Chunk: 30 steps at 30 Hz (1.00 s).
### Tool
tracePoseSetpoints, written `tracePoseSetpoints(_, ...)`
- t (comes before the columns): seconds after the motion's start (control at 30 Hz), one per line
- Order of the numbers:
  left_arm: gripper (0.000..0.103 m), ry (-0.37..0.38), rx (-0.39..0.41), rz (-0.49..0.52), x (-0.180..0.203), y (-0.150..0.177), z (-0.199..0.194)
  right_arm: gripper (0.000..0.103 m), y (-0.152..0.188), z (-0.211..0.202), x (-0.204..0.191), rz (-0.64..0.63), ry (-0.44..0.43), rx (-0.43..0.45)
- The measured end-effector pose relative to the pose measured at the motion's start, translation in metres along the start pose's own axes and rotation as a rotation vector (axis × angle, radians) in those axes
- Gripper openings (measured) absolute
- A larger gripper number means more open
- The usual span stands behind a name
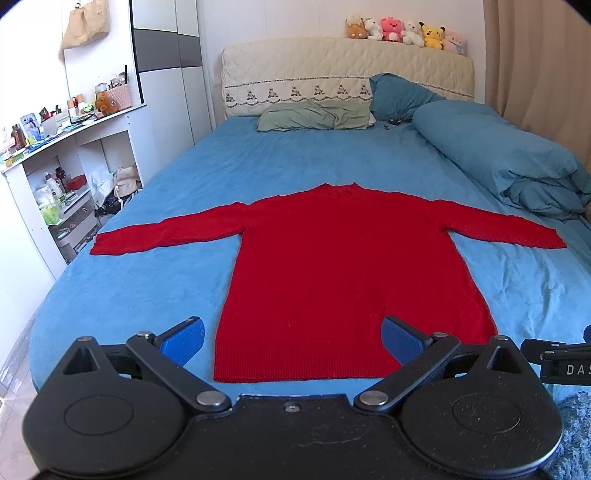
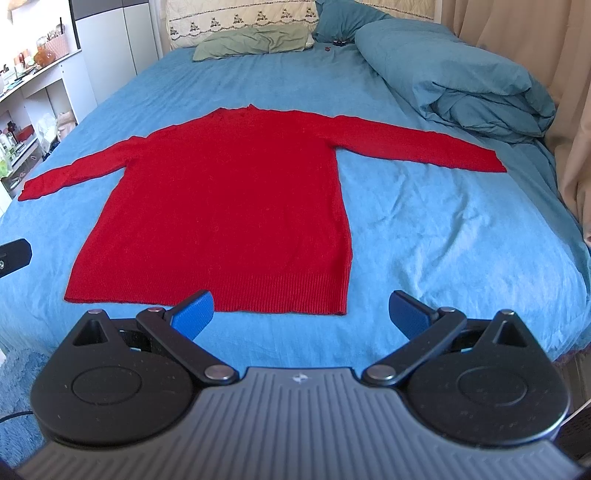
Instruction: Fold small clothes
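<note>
Red sweater [image 1: 343, 273] lying flat on the bed [image 1: 155, 206], on the blue sheet, both sleeves spread out sideways, nothing folded yet. Long axis of the body running from ribbed hem [image 1: 306, 363] nearest the cameras to collar [image 1: 340, 188] pointing toward the headboard [image 1: 295, 70]; sleeves crossing that axis, left cuff [image 1: 107, 245] reaching near the bed's left edge, right cuff [image 2: 487, 158] stopping short of the rolled duvet [image 2: 461, 74].

Left gripper [image 1: 293, 338] hovering just in front of the hem, fingers spread wide, gripping nothing. Right gripper [image 2: 301, 314] hovering by the hem's right corner, also spread wide and empty.

Step looks like the very start: approaching for the first grasp. Next move probably calling for pinching a sleeve or a side edge and bringing it across the body; knit looks soft and will likely sag, so both layers need pinching.

Pillows [image 1: 314, 116] and plush toys [image 1: 402, 31] sitting well apart at the far end.
</note>
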<state>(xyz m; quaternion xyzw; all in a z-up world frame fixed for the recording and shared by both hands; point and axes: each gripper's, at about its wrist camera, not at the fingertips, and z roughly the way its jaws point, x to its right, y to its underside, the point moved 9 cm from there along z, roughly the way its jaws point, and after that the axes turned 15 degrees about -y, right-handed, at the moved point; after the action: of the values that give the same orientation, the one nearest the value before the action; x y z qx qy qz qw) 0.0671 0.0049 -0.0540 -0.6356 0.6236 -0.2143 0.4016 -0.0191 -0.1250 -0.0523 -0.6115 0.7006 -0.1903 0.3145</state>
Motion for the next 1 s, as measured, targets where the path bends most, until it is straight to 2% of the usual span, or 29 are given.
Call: tracePoseSetpoints(1.0,0.103,0.005,-0.007,-0.002,0.0012,-0.002,-0.0028,0.103,-0.0017,-0.0039,-0.005,0.007,-0.006,0.002)
